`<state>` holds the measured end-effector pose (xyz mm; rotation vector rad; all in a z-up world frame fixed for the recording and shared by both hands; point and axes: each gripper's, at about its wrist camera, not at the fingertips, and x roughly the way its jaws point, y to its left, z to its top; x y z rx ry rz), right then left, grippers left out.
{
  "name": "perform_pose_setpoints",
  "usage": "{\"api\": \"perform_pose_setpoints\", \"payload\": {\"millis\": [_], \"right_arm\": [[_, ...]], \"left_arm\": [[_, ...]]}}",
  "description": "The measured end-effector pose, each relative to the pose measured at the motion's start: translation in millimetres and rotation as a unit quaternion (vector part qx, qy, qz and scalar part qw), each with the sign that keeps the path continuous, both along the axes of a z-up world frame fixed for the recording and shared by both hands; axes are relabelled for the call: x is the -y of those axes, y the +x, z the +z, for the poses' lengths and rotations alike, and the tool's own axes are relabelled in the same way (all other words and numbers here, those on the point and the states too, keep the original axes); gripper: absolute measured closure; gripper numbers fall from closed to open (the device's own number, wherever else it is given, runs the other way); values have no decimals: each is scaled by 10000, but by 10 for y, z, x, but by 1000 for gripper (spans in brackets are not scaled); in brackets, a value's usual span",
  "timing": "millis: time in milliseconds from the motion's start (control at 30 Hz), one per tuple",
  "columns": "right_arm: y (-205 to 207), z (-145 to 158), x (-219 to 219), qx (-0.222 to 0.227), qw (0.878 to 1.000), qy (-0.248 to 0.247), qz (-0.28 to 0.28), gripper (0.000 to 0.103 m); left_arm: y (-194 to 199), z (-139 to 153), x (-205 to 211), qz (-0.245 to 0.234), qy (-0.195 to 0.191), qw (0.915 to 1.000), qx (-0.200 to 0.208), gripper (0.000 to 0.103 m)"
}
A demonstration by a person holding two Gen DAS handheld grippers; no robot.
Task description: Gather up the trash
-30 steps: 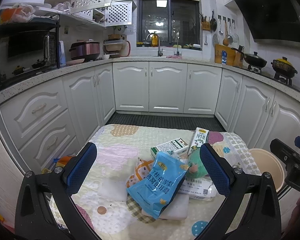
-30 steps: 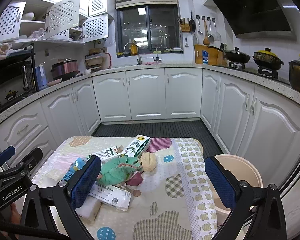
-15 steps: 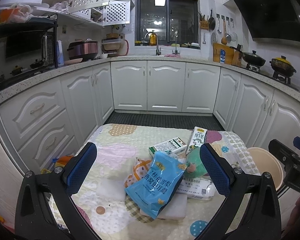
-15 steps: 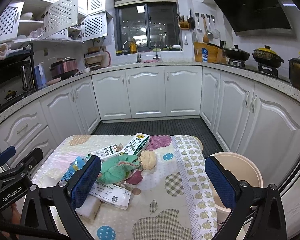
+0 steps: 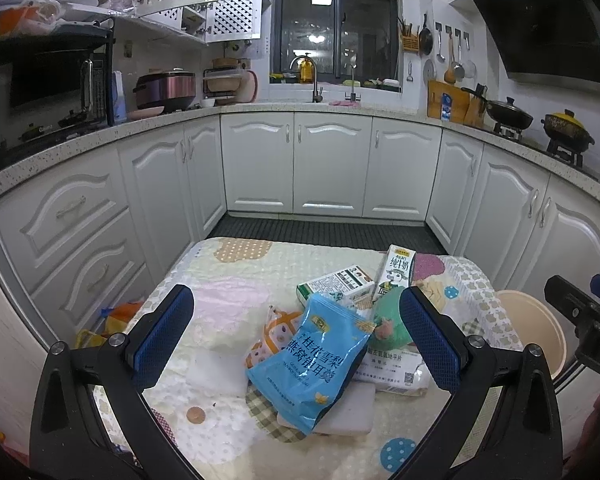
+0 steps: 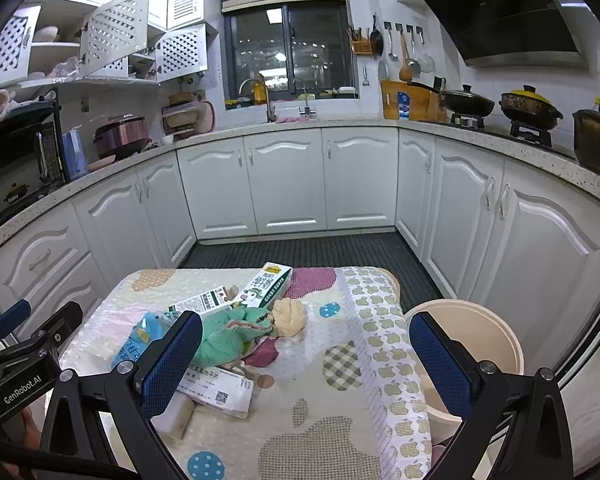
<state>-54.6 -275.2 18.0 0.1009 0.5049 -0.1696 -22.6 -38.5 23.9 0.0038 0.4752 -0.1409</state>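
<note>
Blue snack bag [image 5: 314,360] lies on top of the trash heap, near side of the quilted table [image 5: 228,280]. Both the left gripper [image 5: 300,336] and right gripper [image 6: 306,364] hover wide and empty; the beige bin [image 6: 476,332] waits right, probably for dropping.

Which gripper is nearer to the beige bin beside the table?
Right. The right gripper hangs open with one finger over the beige bin; the left gripper is open over the blue snack bag, with the bin off to its right.
</note>
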Motion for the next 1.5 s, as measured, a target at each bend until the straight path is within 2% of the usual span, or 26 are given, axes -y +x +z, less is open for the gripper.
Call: {"api": "perform_pose_setpoints", "payload": {"millis": [1167, 1500], "right_arm": [[49, -86, -54, -298, 9995, -3, 108, 0], [75, -100, -112, -345, 9991, -142, 182, 0]], "left_arm": [[83, -67, -30, 84, 12, 9998, -165, 1], [113, -60, -54, 114, -3, 9998, -180, 1]]}}
